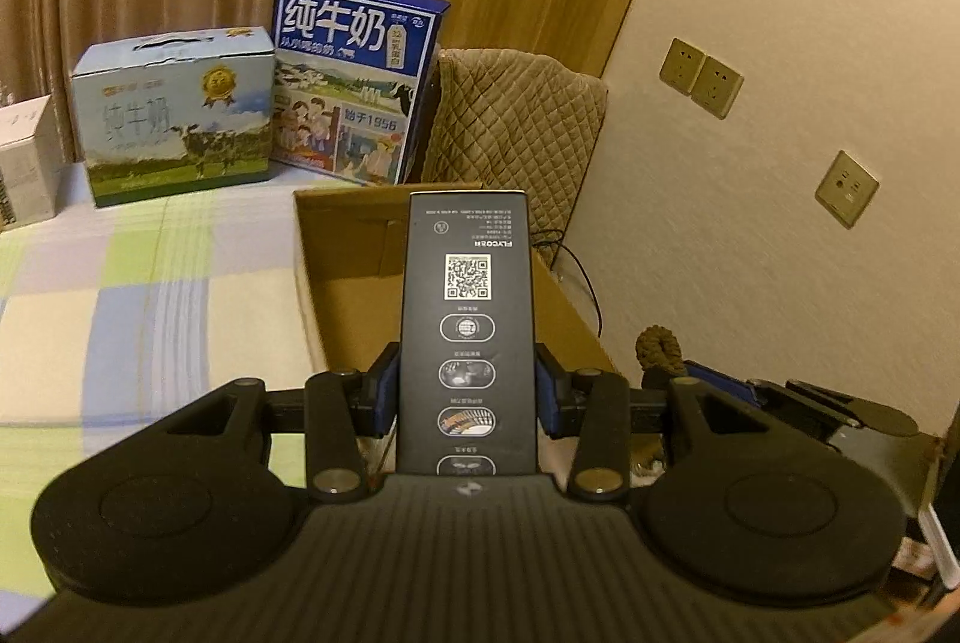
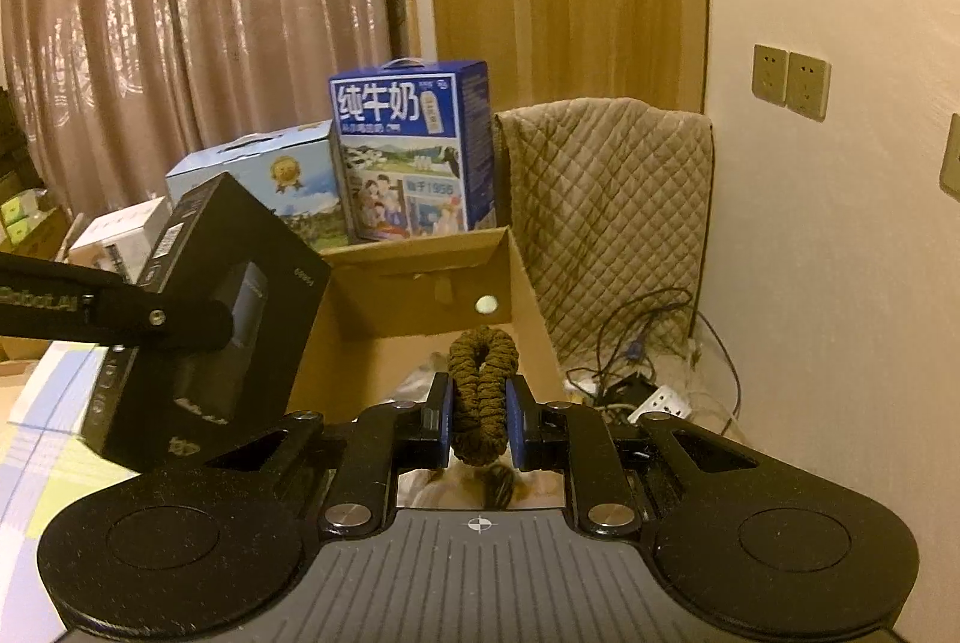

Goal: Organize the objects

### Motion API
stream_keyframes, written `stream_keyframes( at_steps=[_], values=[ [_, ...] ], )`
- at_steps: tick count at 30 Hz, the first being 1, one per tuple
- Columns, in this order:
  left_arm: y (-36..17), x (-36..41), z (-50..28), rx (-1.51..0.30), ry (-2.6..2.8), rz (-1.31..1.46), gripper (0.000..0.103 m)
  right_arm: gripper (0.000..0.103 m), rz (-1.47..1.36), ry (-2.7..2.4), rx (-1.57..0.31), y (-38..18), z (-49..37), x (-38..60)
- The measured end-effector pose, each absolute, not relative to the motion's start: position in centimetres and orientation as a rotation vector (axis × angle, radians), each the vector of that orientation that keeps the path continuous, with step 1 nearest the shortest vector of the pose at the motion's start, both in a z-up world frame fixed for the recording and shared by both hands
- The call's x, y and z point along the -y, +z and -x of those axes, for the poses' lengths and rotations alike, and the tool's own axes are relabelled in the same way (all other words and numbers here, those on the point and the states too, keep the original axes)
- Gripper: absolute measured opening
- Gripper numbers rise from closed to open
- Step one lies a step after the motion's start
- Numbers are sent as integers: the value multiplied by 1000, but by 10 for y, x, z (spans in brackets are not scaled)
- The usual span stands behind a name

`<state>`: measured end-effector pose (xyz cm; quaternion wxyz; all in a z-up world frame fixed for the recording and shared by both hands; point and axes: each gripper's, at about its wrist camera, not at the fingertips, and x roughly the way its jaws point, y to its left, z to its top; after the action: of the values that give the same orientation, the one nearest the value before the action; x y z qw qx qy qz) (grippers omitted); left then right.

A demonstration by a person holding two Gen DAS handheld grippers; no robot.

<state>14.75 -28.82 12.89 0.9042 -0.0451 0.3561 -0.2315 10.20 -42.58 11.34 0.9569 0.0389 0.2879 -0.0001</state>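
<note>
Open cardboard box [image 2: 420, 283] ahead, milk cartons [image 2: 414, 151] behind

Bed [image 1: 138, 295] with checked sheet in pale green, blue and cream squares. On it at the far end: light-blue milk carton [image 1: 174, 121], taller dark-blue milk carton [image 1: 354, 85] just right of it, white box [image 1: 27, 163] at far left. Open cardboard box [image 1: 360, 247] sits at the bed's right edge.

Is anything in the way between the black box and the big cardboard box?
Nothing visible is. The left gripper holds the black box right at the open cardboard box, whose top is uncovered. The right gripper holds a brown scrunchie alongside.
</note>
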Motion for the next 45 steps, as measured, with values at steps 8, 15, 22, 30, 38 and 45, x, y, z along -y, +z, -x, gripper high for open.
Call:
stream_keyframes(
  at_steps=[8,15,22,30,38,45],
  values=[
    [100,301,-176,-740,-458,80,43,14,-107,-12,-607,93,-122,439],
    [78,269,-170,-787,-410,119,44,14,-126,7,-628,78,-123,438],
    [66,255,-161,-806,-385,127,46,15,-148,14,-633,79,-127,441],
    [61,251,-157,-814,-368,133,64,62,-259,62,-577,90,-136,451],
    [64,245,-140,-809,-339,103,78,64,-267,26,-579,95,-122,460],
    [75,232,-100,-774,-314,96,97,64,-261,13,-615,107,-86,456]
  ],
)
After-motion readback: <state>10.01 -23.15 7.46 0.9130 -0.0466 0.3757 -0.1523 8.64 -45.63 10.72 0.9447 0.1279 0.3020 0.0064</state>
